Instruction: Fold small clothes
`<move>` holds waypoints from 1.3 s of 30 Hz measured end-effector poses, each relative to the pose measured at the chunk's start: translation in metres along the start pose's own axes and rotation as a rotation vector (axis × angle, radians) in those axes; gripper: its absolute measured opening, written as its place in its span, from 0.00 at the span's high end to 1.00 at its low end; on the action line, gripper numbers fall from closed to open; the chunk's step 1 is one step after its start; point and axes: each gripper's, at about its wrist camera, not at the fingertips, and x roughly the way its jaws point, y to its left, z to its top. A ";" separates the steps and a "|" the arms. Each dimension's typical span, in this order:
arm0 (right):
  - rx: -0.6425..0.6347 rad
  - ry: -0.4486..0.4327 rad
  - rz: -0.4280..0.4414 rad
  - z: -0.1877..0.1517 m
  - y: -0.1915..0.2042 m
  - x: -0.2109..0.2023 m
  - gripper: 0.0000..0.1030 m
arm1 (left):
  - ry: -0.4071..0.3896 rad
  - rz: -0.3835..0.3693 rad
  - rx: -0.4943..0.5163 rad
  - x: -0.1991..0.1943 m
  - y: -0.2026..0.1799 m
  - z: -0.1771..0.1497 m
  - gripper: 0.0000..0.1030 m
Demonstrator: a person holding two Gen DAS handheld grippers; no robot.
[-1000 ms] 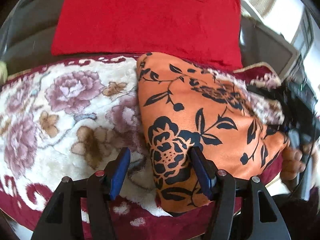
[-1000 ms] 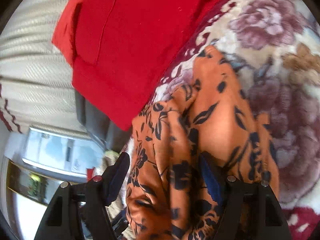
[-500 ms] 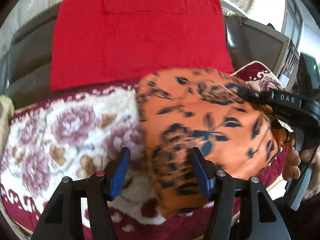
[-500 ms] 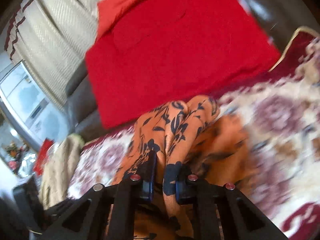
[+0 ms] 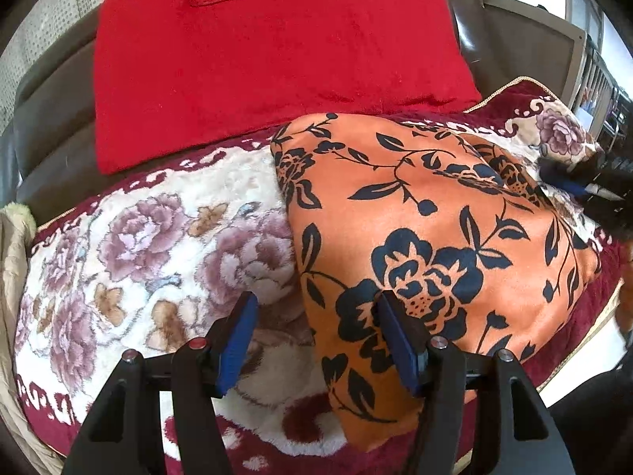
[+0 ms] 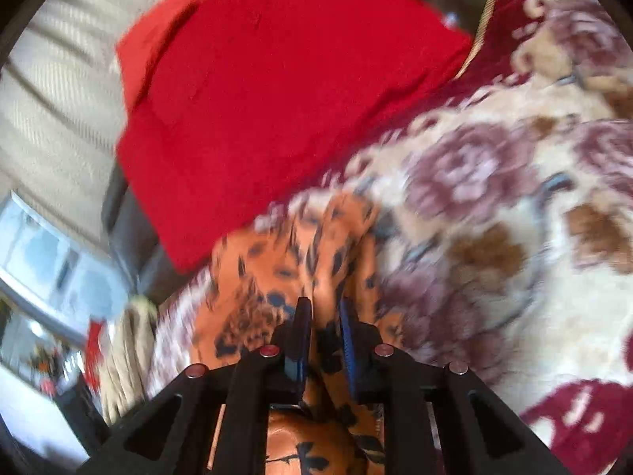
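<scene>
An orange garment with a black flower print lies on a floral plush blanket. My left gripper hangs open just above the garment's near left edge; the edge runs between its blue pads without being pressed. At the far right of this view, my right gripper holds the garment's right side. In the blurred right wrist view my right gripper pinches a raised fold of the orange garment. Its jaws are opening slightly, with the cloth still between the pads.
A large red cushion leans against the dark sofa back behind the blanket, close to the garment's far edge. A beige cloth lies at the left edge. A window shows in the right wrist view.
My right gripper went from wide open over the garment to pinching a fold of it, then swung and rose with the cloth. My left gripper stayed open and drew back a little.
</scene>
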 end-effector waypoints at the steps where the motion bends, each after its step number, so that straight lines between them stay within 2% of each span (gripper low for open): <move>1: 0.006 -0.046 0.028 0.000 -0.001 -0.012 0.82 | -0.005 0.003 0.000 0.001 0.000 -0.001 0.38; 4: -0.057 -0.052 0.103 -0.005 0.020 -0.026 0.82 | -0.023 0.015 0.005 0.002 -0.001 -0.004 0.38; 8: -0.170 0.042 0.080 -0.032 0.046 -0.017 0.82 | -0.038 0.017 0.014 0.001 -0.001 -0.005 0.38; 9: -0.181 0.096 0.042 -0.039 0.046 -0.007 0.82 | -0.040 0.011 0.014 0.002 -0.001 -0.006 0.37; 12: -0.152 0.223 -0.044 -0.057 0.031 0.024 0.84 | -0.044 -0.004 0.009 0.003 0.001 -0.008 0.36; 14: -0.096 0.235 -0.024 -0.058 0.020 0.028 0.84 | -0.052 -0.014 0.006 0.004 0.003 -0.008 0.35; 17: -0.100 0.243 -0.035 -0.054 0.023 0.025 0.84 | -0.050 -0.035 -0.003 0.006 0.007 -0.007 0.35; 20: -0.134 0.231 -0.056 -0.043 0.036 0.017 0.84 | -0.057 -0.048 -0.005 0.008 0.010 -0.007 0.34; 24: -0.174 0.156 -0.069 -0.016 0.056 0.008 0.82 | -0.066 -0.052 0.000 0.009 0.011 -0.006 0.33; 28: -0.192 0.130 -0.132 0.017 0.069 0.024 0.82 | -0.068 -0.059 -0.001 0.010 0.011 -0.004 0.33; 32: -0.176 0.153 -0.186 0.041 0.068 0.060 0.82 | -0.069 -0.068 -0.004 0.012 0.011 -0.003 0.33; 36: -0.112 0.266 -0.279 0.046 0.038 0.115 0.81 | -0.073 -0.079 -0.006 0.013 0.011 -0.002 0.33; 37: -0.078 0.293 -0.272 0.044 0.026 0.130 0.81 | -0.074 -0.080 -0.007 0.014 0.011 -0.002 0.33; 39: -0.062 0.258 -0.220 0.045 0.017 0.128 0.81 | -0.074 -0.080 -0.012 0.015 0.011 -0.001 0.32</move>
